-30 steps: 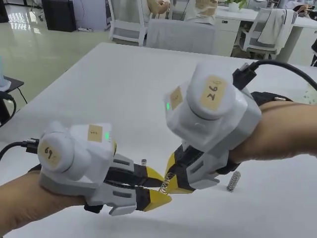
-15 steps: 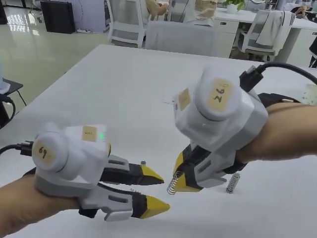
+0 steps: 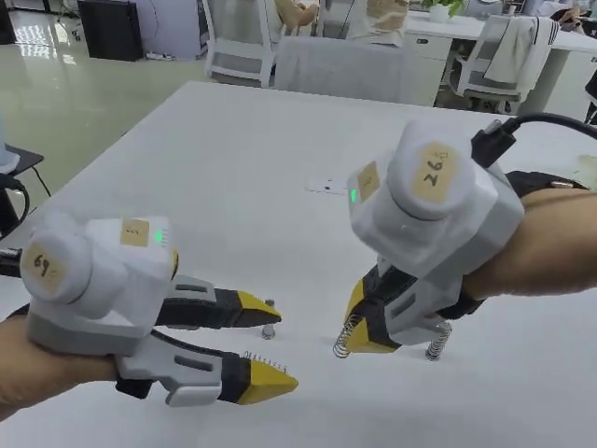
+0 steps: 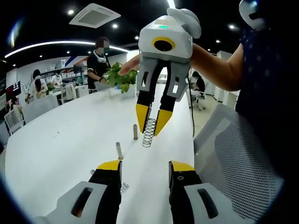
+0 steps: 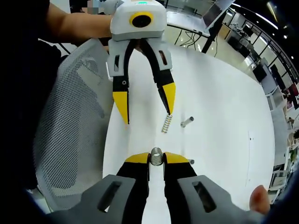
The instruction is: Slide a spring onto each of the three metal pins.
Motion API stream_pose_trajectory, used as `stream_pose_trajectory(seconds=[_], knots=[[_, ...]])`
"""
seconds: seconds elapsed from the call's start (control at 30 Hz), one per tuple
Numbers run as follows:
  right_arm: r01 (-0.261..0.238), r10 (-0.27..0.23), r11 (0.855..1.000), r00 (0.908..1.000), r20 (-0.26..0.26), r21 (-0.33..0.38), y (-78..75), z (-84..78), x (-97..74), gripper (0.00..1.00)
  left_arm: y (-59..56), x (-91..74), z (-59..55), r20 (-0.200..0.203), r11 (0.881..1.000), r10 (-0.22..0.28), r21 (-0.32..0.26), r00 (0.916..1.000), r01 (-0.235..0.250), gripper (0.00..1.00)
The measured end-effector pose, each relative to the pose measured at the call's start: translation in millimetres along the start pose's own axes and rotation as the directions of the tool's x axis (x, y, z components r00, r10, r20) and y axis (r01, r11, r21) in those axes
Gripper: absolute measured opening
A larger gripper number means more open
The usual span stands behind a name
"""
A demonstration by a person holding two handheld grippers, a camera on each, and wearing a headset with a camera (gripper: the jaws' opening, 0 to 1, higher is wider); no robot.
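My right gripper (image 3: 366, 329) is shut on a steel spring (image 3: 345, 338), which hangs tilted from its yellow tips just above the white table (image 3: 233, 168). The same spring (image 5: 157, 156) sits pinched between the right jaws, and it shows as a coil (image 4: 149, 133) in the left gripper view. My left gripper (image 3: 266, 343) is open with nothing in it, a hand's width to the left. A bare metal pin (image 3: 269, 329) stands between the two grippers. A loose spring (image 3: 261, 359) lies by the left gripper's lower jaw. Another spring (image 3: 437, 341) stands upright just right of the right gripper.
A small white tag (image 3: 328, 187) lies farther back on the table. Chairs (image 3: 340, 65) and desks stand beyond the far edge. A mesh chair back (image 5: 74, 116) is close to the table's near side. People are in the background.
The grippers have drawn apart: the left one moved left and its jaws spread wider, the right one moved right and lower with its spring. The loose spring now shows beside the left jaw.
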State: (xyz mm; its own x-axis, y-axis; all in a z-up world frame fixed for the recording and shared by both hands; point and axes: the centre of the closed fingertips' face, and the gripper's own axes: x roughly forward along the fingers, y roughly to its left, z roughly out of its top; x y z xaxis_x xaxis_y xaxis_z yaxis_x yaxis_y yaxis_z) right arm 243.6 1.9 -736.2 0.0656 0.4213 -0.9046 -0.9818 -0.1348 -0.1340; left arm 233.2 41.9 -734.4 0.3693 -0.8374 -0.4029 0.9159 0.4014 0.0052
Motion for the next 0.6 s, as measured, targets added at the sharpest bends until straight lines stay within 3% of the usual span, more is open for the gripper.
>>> stream_pose_trajectory(seconds=[0.33, 0.6], knots=[[0.004, -0.004, 1.000, 1.0000, -0.009, 0.009, -6.6, -8.4, -0.4, 0.08, 5.5, -12.7, -12.5, -0.006, 0.999, 0.045, -0.030, 0.9990, -0.045, 0.38], [0.023, -0.023, 0.999, 0.9995, -0.021, 0.027, -17.2, -18.2, -5.0, 0.08, 14.9, -22.8, -21.2, 0.009, 0.991, 0.116, -0.074, 0.9932, -0.115, 0.42]])
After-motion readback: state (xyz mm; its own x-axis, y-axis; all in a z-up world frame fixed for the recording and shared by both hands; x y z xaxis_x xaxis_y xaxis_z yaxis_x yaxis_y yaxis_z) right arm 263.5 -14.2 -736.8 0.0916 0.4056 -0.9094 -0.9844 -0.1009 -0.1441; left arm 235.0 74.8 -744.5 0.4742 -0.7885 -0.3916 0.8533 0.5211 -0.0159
